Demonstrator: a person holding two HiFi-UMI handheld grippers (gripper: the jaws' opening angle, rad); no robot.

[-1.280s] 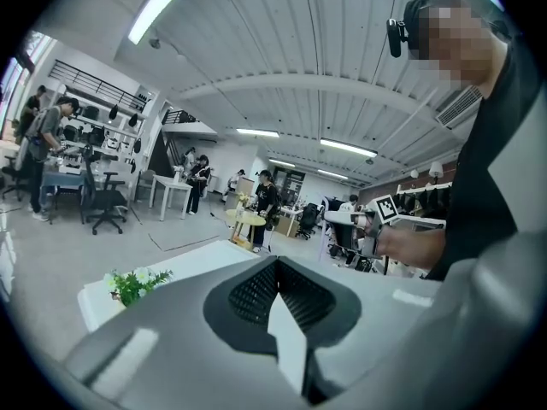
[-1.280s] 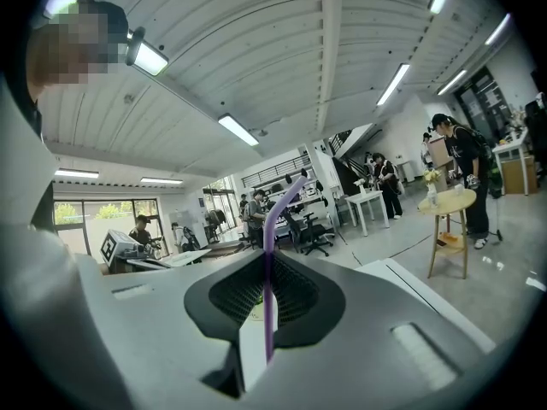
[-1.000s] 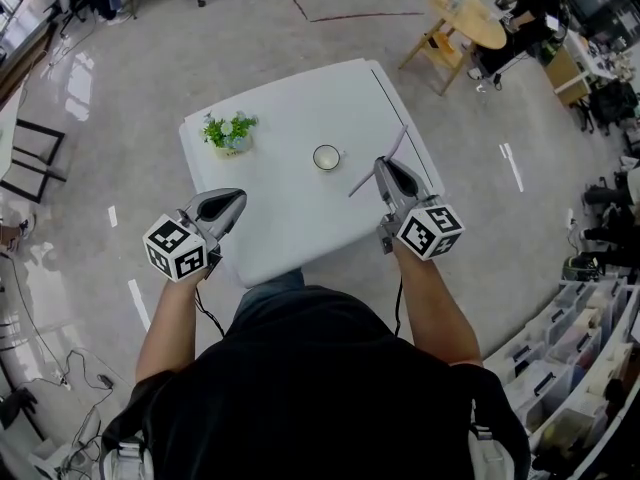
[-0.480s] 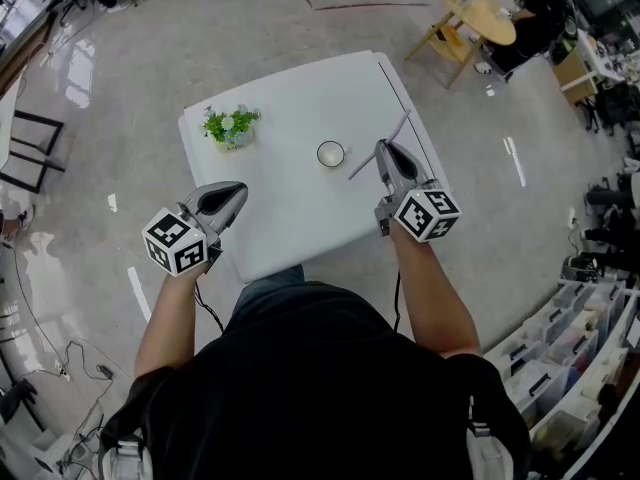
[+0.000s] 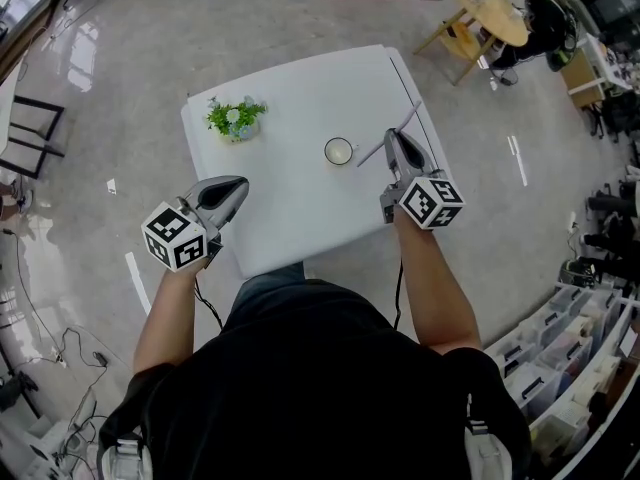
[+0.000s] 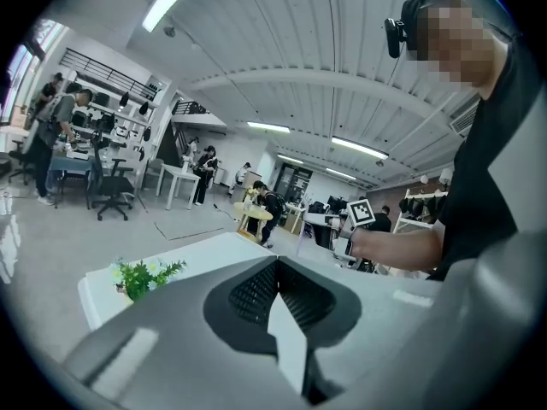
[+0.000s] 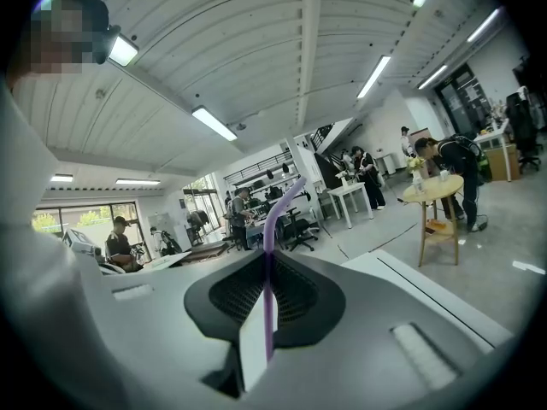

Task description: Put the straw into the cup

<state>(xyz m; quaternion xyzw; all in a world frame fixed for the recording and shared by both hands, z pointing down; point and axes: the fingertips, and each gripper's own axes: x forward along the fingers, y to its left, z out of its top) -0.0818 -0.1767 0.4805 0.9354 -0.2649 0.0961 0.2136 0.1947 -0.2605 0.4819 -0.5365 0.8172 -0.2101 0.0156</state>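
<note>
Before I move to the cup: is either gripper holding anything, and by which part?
The right gripper holds the straw near mid-length; left gripper shut, empty.

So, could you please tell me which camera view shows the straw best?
The right gripper view: the purple straw stands close up, clamped in the jaws of the right gripper. The head view shows only a thin line near the cup. The left gripper view doesn't show it clearly.

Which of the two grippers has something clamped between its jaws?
The right gripper: its jaws are shut on the purple straw. The left gripper has its jaws together with nothing between them.
</note>
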